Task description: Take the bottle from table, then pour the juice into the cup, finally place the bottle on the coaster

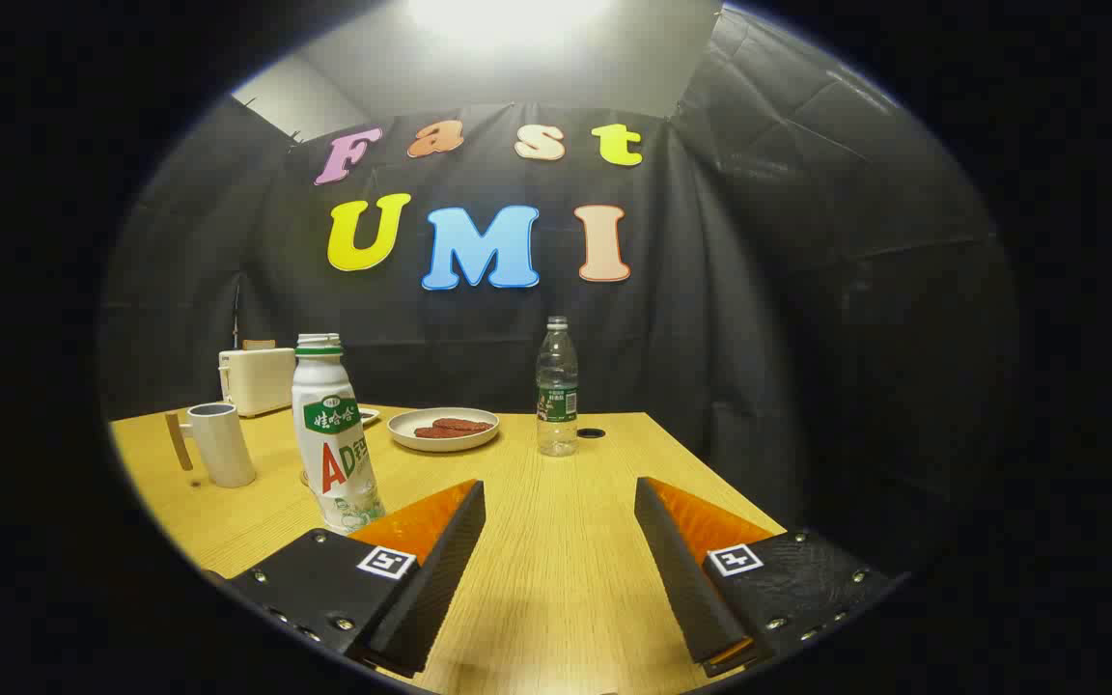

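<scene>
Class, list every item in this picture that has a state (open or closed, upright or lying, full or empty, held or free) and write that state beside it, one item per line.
Claw: open, holding nothing.
White bottle: upright on the table, cap off, free, just beyond the left finger.
Clear bottle: upright, capped, looks nearly empty.
Mug: upright, contents hidden.
Plate: lying flat, holding dark red food.
Toaster: standing, slots look empty.
</scene>
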A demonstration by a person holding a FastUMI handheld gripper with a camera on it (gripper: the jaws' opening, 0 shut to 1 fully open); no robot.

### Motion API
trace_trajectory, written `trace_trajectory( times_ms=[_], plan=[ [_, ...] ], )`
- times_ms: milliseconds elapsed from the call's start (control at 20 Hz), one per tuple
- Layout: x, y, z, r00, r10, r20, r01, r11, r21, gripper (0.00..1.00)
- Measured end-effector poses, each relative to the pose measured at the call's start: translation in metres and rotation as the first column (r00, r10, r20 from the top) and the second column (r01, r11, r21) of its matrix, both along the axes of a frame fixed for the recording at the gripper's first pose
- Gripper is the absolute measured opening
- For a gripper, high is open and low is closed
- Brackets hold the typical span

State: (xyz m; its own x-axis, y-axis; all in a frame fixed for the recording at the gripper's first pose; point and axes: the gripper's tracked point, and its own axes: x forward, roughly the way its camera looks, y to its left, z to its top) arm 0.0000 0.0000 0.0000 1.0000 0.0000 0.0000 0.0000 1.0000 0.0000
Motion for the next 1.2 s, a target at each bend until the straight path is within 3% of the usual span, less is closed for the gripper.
trace_trajectory(
  times_ms=[300,600,900,1050,1200],
  plan=[
    [0.004,-0.001,0.001,1.0,-0.007,0.002,0.007,1.0,0.001,0.94],
    [0.044,-0.004,0.004,1.0,-0.014,0.009,0.013,1.0,0.016,0.94],
    [0.067,-0.017,0.052,0.986,-0.098,0.135,0.102,0.995,-0.02,0.94],
    [0.056,0.02,0.07,0.992,-0.025,0.126,0.03,0.999,-0.039,0.94],
    [0.034,0.063,0.082,0.991,0.07,0.114,-0.073,0.997,0.025,0.94]
  ],
)
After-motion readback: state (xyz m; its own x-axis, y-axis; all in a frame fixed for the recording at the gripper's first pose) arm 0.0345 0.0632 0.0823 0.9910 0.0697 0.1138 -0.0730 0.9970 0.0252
